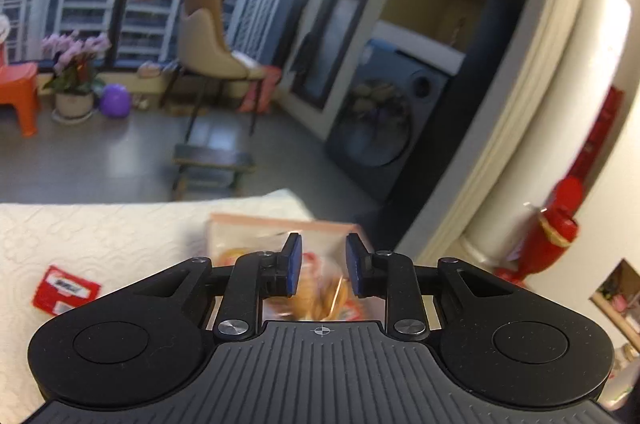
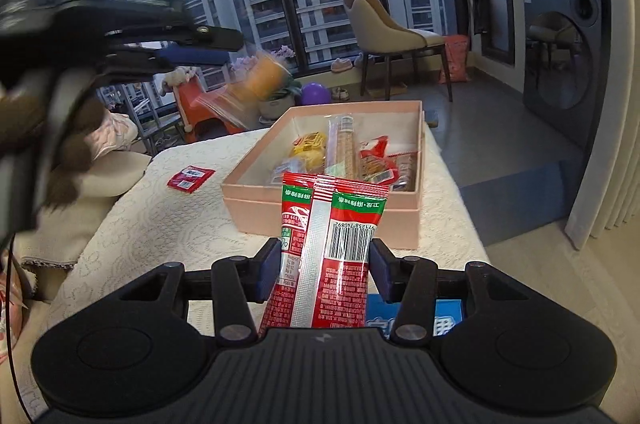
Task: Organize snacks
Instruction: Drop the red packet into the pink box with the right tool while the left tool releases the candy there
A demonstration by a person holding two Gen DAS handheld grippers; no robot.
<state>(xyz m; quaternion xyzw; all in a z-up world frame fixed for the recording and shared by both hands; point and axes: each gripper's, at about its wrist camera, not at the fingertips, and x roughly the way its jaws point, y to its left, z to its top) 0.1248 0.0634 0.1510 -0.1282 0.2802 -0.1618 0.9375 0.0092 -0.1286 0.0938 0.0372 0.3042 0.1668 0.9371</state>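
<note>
A pink box (image 2: 328, 220) stands on the white cloth-covered table (image 2: 160, 216) and holds several snack packets. My right gripper (image 2: 324, 266) is shut on a red snack packet (image 2: 332, 256) with a barcode, held upright just in front of the box. My left gripper (image 1: 320, 266) has its jaws apart above the box (image 1: 280, 222), and a clear bag of orange snacks (image 1: 320, 296) blurs between and below the fingers; whether it is held is unclear. In the right wrist view the left gripper (image 2: 208, 52) hovers at upper left with that blurred bag (image 2: 248, 88) under it. A small red packet (image 2: 191, 179) lies on the table left of the box; it also shows in the left wrist view (image 1: 64, 290).
A beige chair (image 2: 384, 28), a purple ball (image 2: 316, 93), an orange stool (image 1: 18, 92) and potted flowers (image 1: 76, 64) stand on the floor beyond the table. A washing machine (image 2: 564, 64) is at the right. A blue-labelled item (image 2: 416, 316) lies under my right gripper.
</note>
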